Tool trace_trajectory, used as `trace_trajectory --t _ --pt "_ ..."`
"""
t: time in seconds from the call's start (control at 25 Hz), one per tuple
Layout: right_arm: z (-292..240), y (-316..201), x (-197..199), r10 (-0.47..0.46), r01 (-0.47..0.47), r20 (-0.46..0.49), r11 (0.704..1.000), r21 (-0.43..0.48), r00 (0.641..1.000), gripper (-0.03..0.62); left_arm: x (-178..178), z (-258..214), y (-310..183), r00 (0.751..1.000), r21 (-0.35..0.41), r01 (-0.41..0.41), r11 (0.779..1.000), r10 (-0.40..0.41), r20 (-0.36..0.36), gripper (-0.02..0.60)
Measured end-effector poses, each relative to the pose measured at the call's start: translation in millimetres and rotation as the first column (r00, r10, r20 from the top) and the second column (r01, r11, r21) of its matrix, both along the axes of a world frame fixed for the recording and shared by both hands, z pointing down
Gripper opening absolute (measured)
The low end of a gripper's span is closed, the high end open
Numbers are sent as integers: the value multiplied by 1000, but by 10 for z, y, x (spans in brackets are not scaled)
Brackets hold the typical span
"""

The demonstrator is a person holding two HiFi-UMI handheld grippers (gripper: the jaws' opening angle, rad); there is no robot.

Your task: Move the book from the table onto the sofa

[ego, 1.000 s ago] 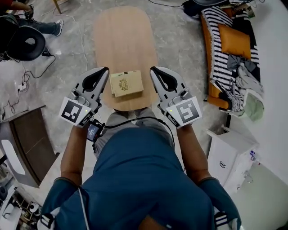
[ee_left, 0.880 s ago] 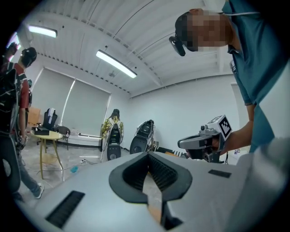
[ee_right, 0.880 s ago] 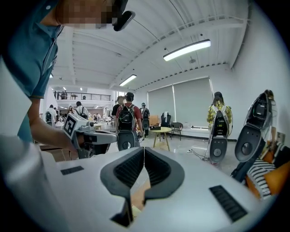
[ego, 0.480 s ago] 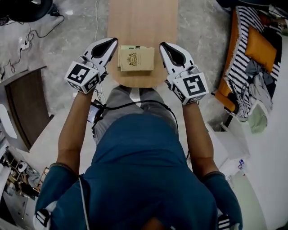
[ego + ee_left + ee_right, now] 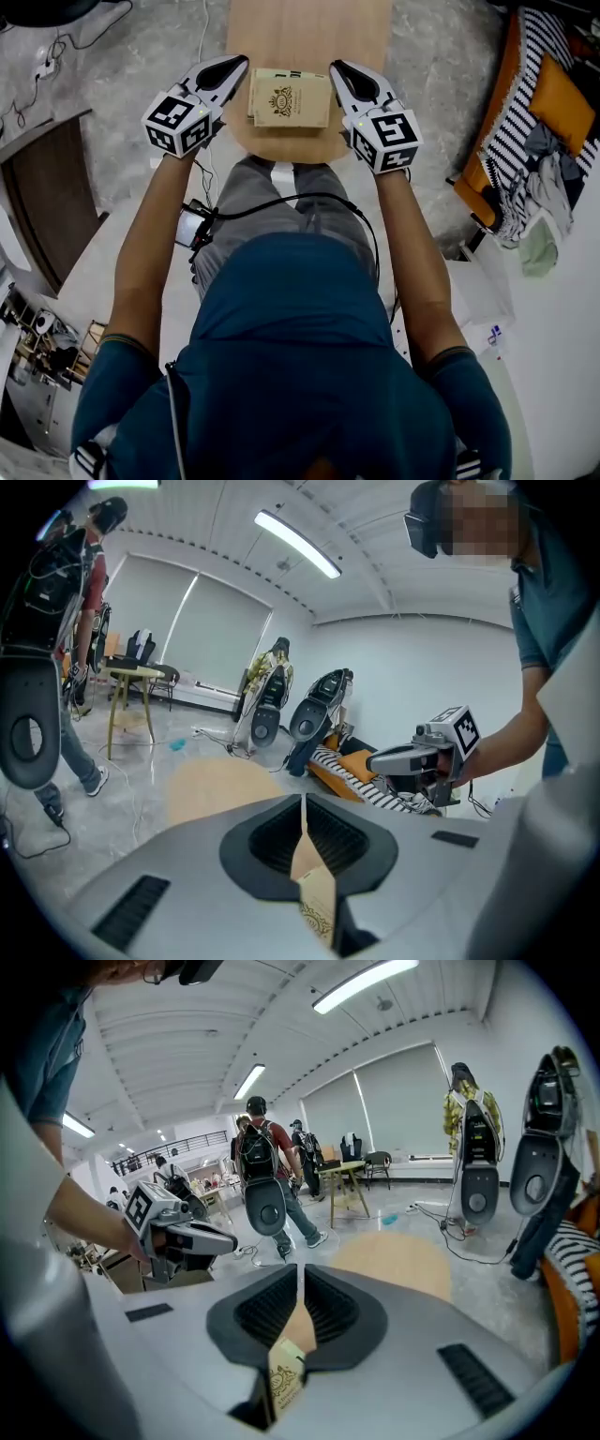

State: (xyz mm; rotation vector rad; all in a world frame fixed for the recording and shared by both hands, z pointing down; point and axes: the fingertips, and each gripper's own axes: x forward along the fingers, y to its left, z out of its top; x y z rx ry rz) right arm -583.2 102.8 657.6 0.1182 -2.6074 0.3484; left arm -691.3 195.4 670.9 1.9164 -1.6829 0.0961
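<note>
Table (image 5: pixel 309 28) and sofa (image 5: pixel 472 192) partly beyond frame edge.

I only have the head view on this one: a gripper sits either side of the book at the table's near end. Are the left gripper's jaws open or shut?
Observer: Shut. In the left gripper view, the left gripper has its jaws together and grips nothing. The book only shows past them.
Operator: And the right one?
Observer: The right gripper is shut too, and empty.
Operator: Is anyone else in the room?
Observer: Yes. A person with a backpack stands beyond the table, back turned to us.
</note>
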Motion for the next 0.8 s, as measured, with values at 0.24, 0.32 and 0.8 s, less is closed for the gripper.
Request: trace_trajectory --t 0.24,0.32,0.8 --pt "666 14 34 21 -29 -97 996 -90 995 70 -39 736 77 997 -118 10 993 -19 -72 5" --pt "920 18 49 24 -42 -138 991 -129 990 101 -49 1004 119 995 -167 10 986 -26 -94 6" --pt "2359 -12 376 47 -166 -385 945 -283 922 199 119 2325 401 970 -405 1 914 -100 -222 150"
